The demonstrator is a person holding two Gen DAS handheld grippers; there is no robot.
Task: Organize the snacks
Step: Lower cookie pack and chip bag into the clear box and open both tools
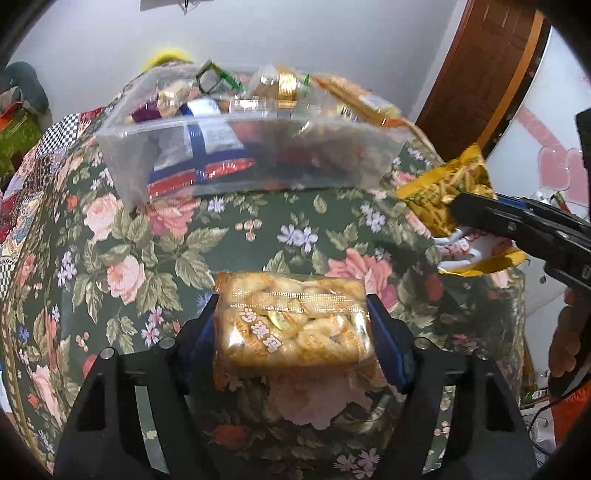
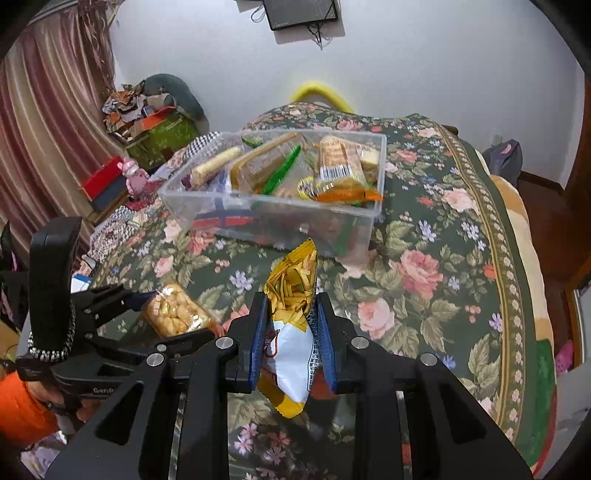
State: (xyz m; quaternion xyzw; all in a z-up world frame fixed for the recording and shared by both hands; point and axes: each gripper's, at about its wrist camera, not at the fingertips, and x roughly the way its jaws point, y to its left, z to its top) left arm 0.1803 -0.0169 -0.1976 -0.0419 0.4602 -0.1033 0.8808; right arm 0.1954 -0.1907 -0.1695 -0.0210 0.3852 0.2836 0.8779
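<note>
I see a floral cloth (image 2: 424, 266) covering the surface, with a striped curtain (image 2: 48, 122) hanging at the left. A dark panel (image 2: 301, 13) sits high on the white wall (image 2: 424, 66), and a pink toy figure (image 2: 135, 175) stands beside a red box (image 2: 101, 181).

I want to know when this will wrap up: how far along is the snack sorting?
Done: the clear bin on the floral cloth already holds a pile of wrapped snacks. In hand: the left claw grips a clear pack of twisted biscuits, and the right claw is shut on a yellow snack bag. Left: both packs are outside the bin and need dropping in. No other loose snacks show on the cloth.
</note>
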